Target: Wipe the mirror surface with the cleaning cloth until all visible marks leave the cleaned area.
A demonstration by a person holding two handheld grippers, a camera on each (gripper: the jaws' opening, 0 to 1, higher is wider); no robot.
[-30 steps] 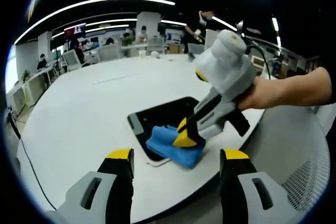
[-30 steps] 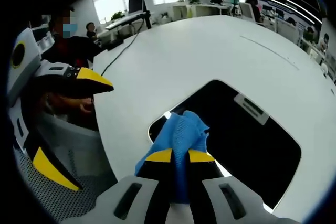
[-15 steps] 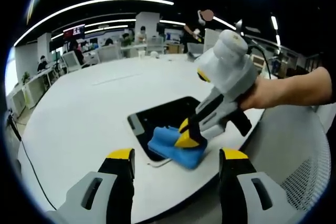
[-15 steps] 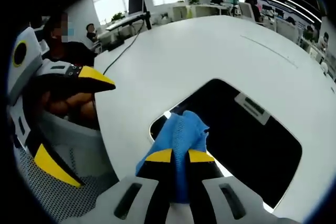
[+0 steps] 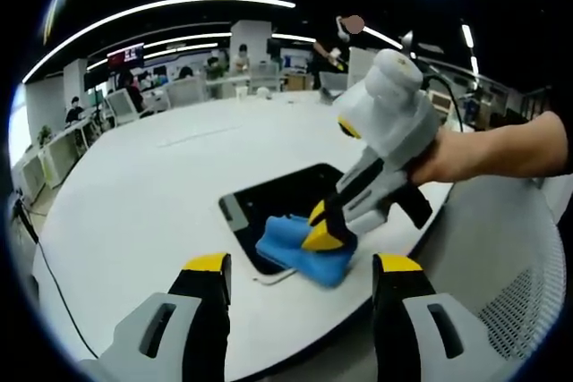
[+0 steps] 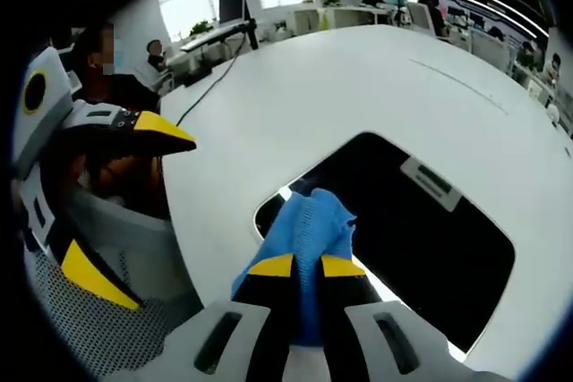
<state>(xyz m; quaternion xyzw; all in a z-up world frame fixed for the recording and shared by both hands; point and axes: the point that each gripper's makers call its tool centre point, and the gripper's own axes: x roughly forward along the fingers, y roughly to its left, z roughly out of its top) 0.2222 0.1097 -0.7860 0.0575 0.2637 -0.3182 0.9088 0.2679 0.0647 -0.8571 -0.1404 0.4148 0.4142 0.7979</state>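
Observation:
A dark rectangular mirror (image 5: 288, 200) (image 6: 421, 234) lies flat on the white table (image 5: 143, 194) (image 6: 340, 87) close to its front edge. A blue cleaning cloth (image 5: 295, 252) (image 6: 309, 225) rests on the mirror's near corner. My right gripper (image 6: 304, 267) (image 5: 324, 230) is shut on the cloth and presses it down onto the glass. A hand holds that gripper in the left gripper view. My left gripper (image 5: 295, 267) (image 6: 134, 194) hovers open off the table edge, nothing between its yellow-tipped fingers.
A thin cable (image 5: 49, 279) runs along the table's left side. Desks, chairs and people fill the office behind the table. A mesh chair (image 5: 510, 284) stands at the right near the table edge. A seated person (image 6: 116, 87) is at the left in the right gripper view.
The right gripper and cloth have slid slightly to the right on the mirror's near corner. The left gripper stays in place.

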